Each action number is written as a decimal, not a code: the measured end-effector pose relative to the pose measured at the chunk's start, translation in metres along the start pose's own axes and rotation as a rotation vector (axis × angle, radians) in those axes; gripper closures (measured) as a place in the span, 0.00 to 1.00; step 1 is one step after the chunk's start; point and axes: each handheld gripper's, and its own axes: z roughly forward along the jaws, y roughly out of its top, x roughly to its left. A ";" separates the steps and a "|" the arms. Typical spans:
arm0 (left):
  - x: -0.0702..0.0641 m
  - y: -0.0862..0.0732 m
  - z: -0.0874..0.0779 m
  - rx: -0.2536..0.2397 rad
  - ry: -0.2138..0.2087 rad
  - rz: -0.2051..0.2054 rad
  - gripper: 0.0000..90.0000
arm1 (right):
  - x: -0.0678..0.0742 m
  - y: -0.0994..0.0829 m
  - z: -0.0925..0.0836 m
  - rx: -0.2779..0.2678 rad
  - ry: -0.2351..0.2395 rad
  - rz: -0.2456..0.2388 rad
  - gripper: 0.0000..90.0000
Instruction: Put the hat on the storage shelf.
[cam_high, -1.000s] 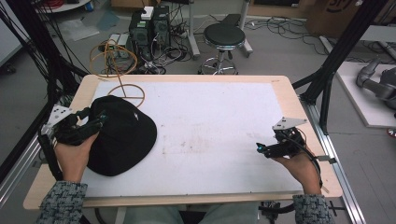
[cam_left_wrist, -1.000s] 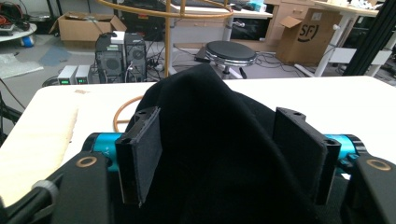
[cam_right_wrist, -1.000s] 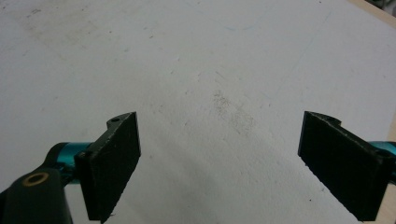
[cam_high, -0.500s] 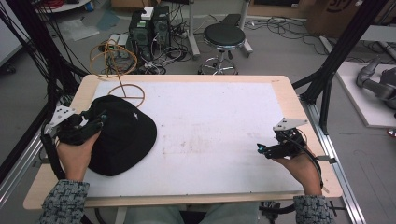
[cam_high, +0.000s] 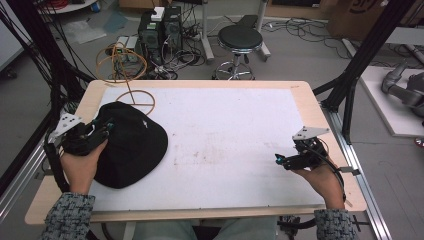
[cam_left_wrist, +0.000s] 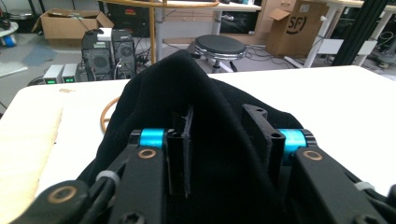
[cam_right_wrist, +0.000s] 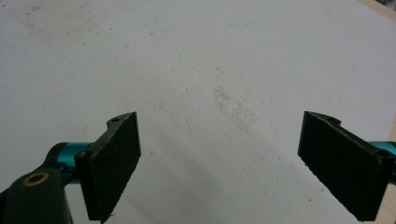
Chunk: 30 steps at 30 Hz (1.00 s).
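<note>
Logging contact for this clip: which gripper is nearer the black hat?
Left. The left gripper is at the black hat, its jaws around a raised fold of the fabric. The right gripper sits open over bare table at the far right.

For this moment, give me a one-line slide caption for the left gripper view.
Left gripper with black cloth bunched between its jaws on a white table.

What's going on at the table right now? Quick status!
Left tongs at the black hat, fabric between jaws, grip unclear. Right tongs open, empty, over bare white table. Nothing in the way.
</note>
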 end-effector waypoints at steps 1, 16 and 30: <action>0.000 0.000 0.000 0.001 -0.004 0.002 0.72 | 0.000 0.000 0.000 0.000 0.000 0.000 0.14; 0.002 0.003 -0.003 0.001 -0.027 0.024 0.92 | 0.000 -0.001 0.001 0.003 -0.002 0.004 0.14; 0.003 0.014 -0.013 -0.026 -0.074 0.039 0.93 | -0.001 0.000 0.002 0.003 0.008 0.007 0.14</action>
